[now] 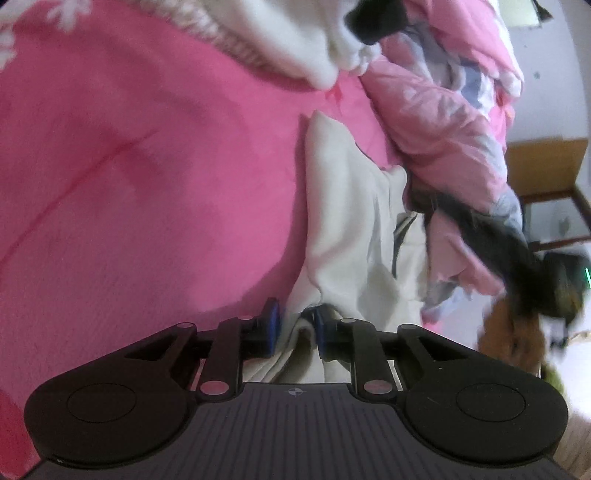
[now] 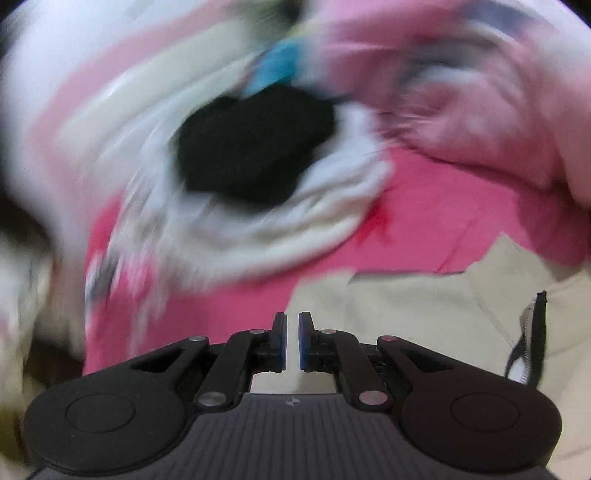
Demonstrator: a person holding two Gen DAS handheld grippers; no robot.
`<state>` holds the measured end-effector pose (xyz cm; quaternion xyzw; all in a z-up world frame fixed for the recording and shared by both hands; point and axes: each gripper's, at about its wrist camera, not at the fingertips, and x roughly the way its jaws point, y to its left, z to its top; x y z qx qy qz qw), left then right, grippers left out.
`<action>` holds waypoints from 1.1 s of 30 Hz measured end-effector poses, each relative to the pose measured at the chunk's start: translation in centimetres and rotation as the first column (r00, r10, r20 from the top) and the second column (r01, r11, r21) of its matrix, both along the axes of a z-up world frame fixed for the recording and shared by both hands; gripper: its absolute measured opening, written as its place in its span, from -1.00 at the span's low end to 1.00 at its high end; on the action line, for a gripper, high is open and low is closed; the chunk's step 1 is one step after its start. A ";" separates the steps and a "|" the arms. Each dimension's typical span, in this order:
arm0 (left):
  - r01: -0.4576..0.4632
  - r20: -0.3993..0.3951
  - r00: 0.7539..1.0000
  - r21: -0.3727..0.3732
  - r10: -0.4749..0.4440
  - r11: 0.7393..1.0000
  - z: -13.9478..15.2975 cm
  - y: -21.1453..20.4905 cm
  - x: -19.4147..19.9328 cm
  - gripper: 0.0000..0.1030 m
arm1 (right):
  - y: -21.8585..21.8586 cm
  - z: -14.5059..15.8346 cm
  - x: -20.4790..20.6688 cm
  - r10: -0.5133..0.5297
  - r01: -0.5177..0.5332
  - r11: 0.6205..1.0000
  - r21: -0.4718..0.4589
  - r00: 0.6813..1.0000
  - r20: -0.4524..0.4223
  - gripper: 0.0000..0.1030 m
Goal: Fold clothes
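Left gripper: the jaws stand at a narrow gap with a fold of the cream garment bunched between the blue pads. The cloth fills the gap and the pads press on it, so the garment is gripped at its near edge, at lower centre of the frame.

Right gripper: the jaws are nearly closed, with a thin slit between the pads. Nothing sits in the slit. The tips hang over the near edge of the garment, where cream cloth meets the pink sheet; whether they touch the cloth cannot be told.

Left view, beyond the tool: the garment runs up the middle right of the frame across the pink sheet. A crumpled pink quilt lies at upper right. A white fleece item lies at top centre, with a dark item just beside it. A wooden stool stands at the far right edge. The other gripper shows as a dark blur at right.

Right view only: a zipper on the garment at lower right. Farther off, heavily blurred, a black item rests on white cloth in the centre, with a blue patch above it.
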<state>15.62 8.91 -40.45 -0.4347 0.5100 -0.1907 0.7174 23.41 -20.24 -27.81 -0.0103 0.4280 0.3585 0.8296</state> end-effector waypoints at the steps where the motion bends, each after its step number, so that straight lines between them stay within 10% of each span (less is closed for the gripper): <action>1: 0.004 0.001 1.000 -0.001 -0.004 1.000 0.1 0.1 0.0 -0.62 | 1.1 0.3 -2.1 0.089 -0.086 0.994 -0.073 0.995 0.034 -0.87; 5: 0.023 0.042 0.999 0.041 -0.025 0.999 0.8 0.2 -0.3 -0.63 | 4.8 -1.8 -9.2 0.389 -0.329 0.875 -0.355 0.914 0.114 -0.79; 10: 0.029 0.055 0.998 0.109 -0.035 0.994 1.1 0.9 -0.8 -0.63 | 6.6 -6.3 -11.6 0.467 -0.348 0.770 -0.535 0.879 0.101 -0.80; 16: 0.075 0.114 0.989 0.191 -0.097 0.979 2.6 0.7 -0.7 -0.63 | 5.5 -3.6 -11.2 0.341 -0.267 0.875 -0.404 0.932 0.123 -0.94; 24: 0.125 0.162 0.973 0.243 -0.167 0.962 3.9 -1.7 1.0 0.07 | 4.7 -4.5 -10.4 0.154 -0.145 0.954 -0.261 0.988 0.014 -0.89; 28: 0.137 0.099 0.978 0.350 -0.182 0.927 3.3 -3.5 2.4 -0.16 | 3.4 -4.5 -10.9 0.027 -0.035 0.986 -0.160 0.998 -0.054 -0.89; 33: 0.157 0.083 0.973 0.455 -0.217 0.876 2.7 -4.3 1.9 -0.27 | -1.5 -2.3 -12.5 -0.188 0.195 0.969 -0.150 0.980 0.061 -0.87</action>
